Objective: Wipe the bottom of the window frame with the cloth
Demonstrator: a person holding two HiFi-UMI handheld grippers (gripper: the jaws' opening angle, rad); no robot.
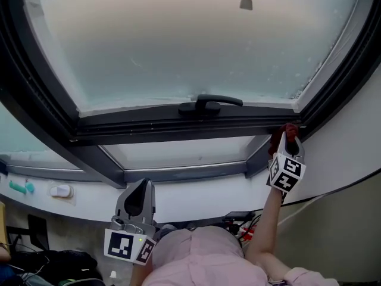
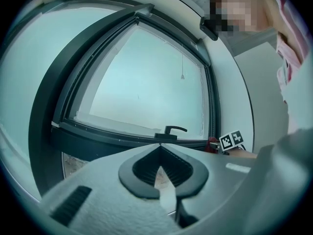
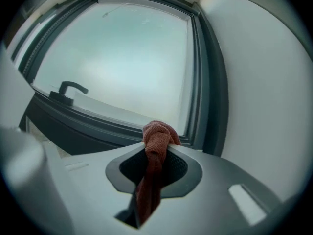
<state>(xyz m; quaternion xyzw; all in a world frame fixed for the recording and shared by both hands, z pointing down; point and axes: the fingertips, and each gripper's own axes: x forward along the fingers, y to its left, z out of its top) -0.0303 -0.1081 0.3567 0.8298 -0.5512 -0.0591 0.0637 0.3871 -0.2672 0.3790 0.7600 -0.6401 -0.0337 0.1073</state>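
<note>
Right hand-held gripper [image 3: 155,147] pinches the cloth [image 3: 157,131] at the window frame [image 1: 178,130]'s bottom right corner for wiping; left hand-held gripper [image 2: 157,148] is closed, empty.

The right gripper [image 1: 289,137] is raised on an outstretched arm, its jaws clamped on the cloth [image 3: 156,137], which bunches just past their tips. The left gripper [image 1: 140,190] sits low by the torso, jaws together.

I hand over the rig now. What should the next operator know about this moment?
Right tool: shut on the red cloth, held at the right end of the window's bottom rail; contact cannot be confirmed.
Left tool: shut, empty, held low, away from the rail.
Done: cannot tell how much is wiped.
Left: wipe along the bottom rail, probably leftward under the handle.
</note>
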